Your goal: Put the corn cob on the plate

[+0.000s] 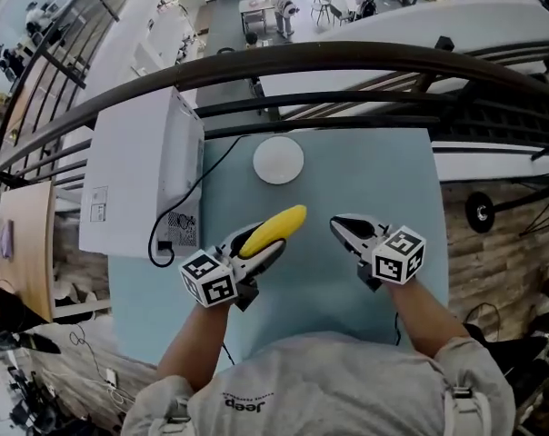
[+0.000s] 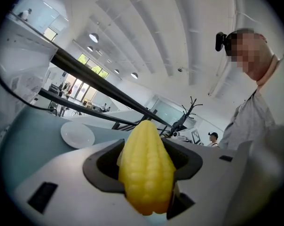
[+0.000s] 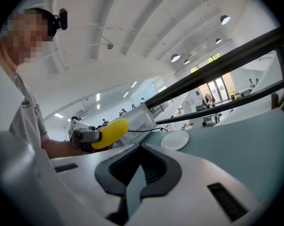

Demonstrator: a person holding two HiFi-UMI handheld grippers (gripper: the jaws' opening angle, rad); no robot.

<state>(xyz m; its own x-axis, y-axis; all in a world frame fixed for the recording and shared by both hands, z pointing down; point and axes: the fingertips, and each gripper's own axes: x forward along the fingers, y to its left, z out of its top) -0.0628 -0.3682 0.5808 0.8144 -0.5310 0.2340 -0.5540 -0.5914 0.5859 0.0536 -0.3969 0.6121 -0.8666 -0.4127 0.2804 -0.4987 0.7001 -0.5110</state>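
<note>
A yellow corn cob (image 1: 273, 230) is held above the teal table (image 1: 374, 175), and my left gripper (image 1: 259, 244) is shut on its lower half. The cob's tip points toward the far right. In the left gripper view the cob (image 2: 146, 173) fills the space between the dark pads. An empty, small white plate (image 1: 278, 161) sits at the far middle of the table, beyond the cob; it also shows as the plate (image 2: 77, 134) ahead and to the left. My right gripper (image 1: 342, 226) hovers to the right of the cob, jaws together and holding nothing. From there the cob (image 3: 109, 133) and plate (image 3: 175, 140) are visible.
A white box-shaped device (image 1: 138, 180) stands on the table's left side, with a black cable (image 1: 222, 160) running from it toward the plate. A dark railing (image 1: 347, 62) runs along the table's far edge, above a hall below.
</note>
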